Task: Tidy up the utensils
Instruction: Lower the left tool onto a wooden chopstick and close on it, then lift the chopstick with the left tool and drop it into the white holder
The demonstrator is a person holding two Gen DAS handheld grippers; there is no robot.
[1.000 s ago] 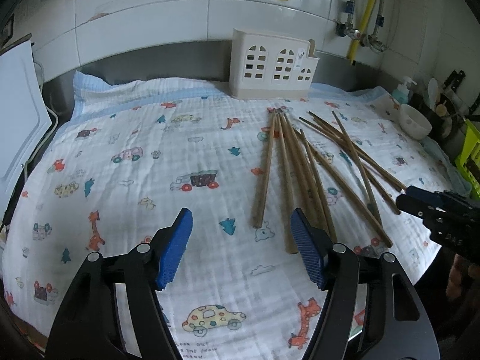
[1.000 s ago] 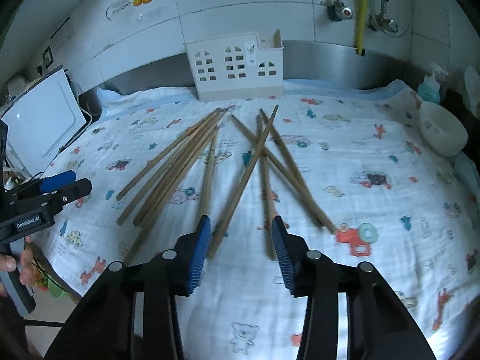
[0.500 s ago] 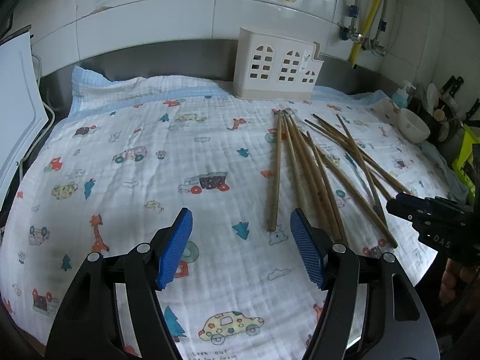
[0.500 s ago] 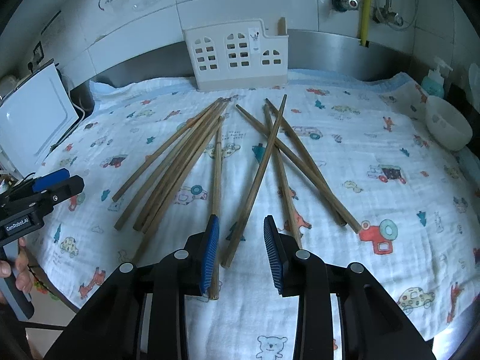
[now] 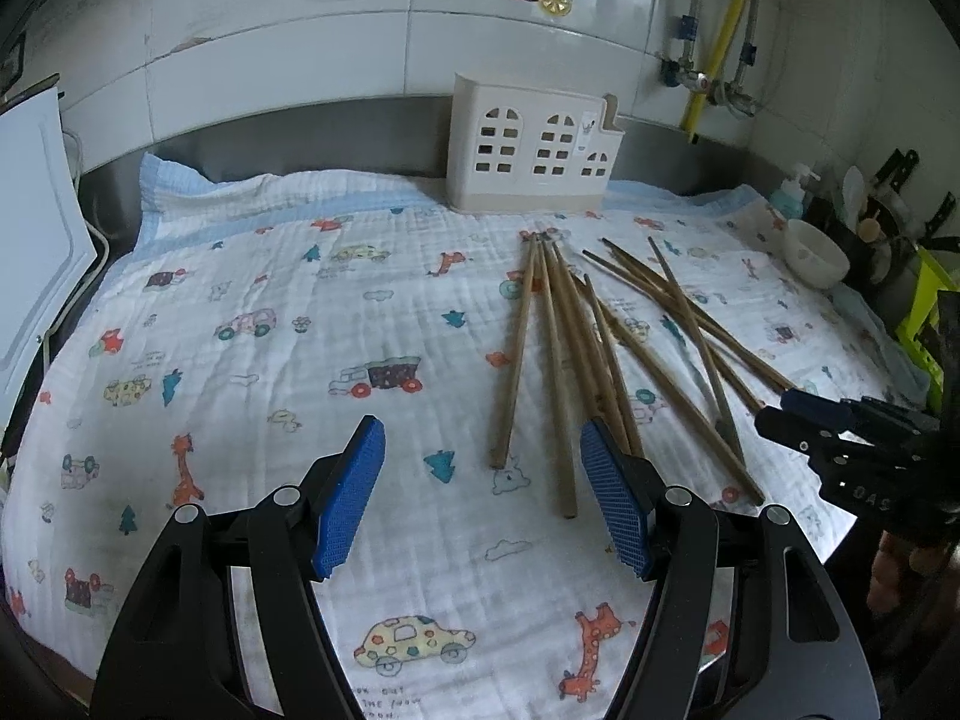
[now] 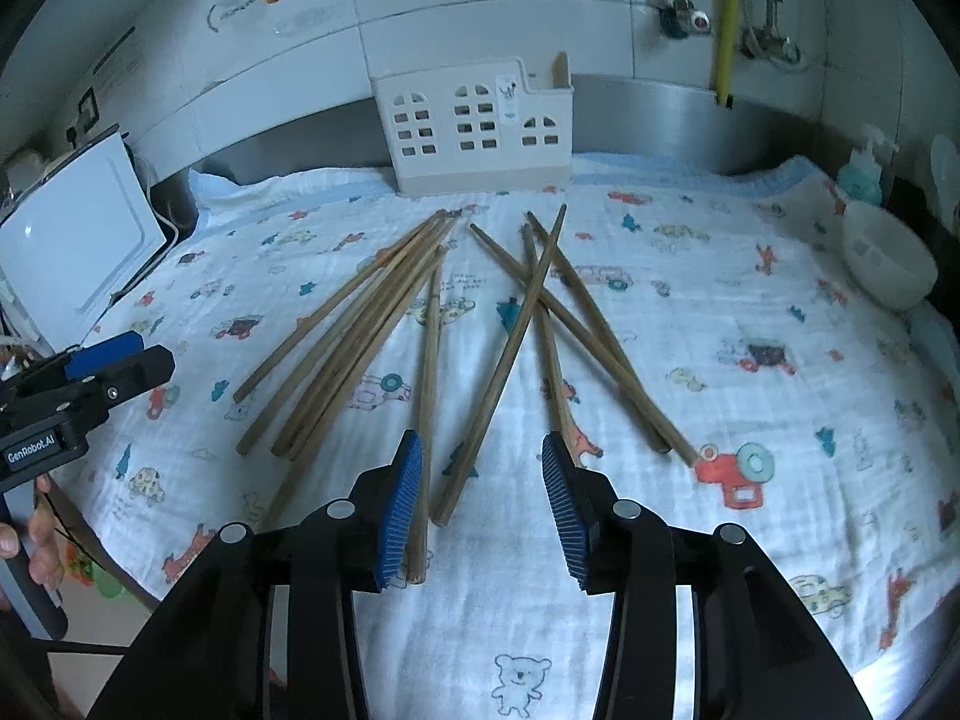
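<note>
Several wooden chopsticks (image 5: pixel 564 360) lie fanned out on a cartoon-print cloth (image 5: pixel 270 312); they also show in the right wrist view (image 6: pixel 480 330). A cream house-shaped utensil holder (image 5: pixel 531 150) stands at the back against the wall, with one stick upright in its right end (image 6: pixel 561 69). My left gripper (image 5: pixel 483 495) is open and empty, hovering low just left of the chopsticks' near ends. My right gripper (image 6: pixel 480 501) is open and empty, its jaws on either side of the near end of one chopstick (image 6: pixel 498 372).
A white board (image 6: pixel 72 240) leans at the left edge. A white bowl (image 6: pixel 888 261) and a soap bottle (image 6: pixel 864 171) stand at the right. Pipes and a yellow hose (image 6: pixel 720 18) hang on the tiled wall. The cloth's front edge drops off close to me.
The right gripper narrowed and then opened wider again while moving in over the chopsticks' near ends. The left gripper drifted slightly, staying open. The chopsticks have not moved.
</note>
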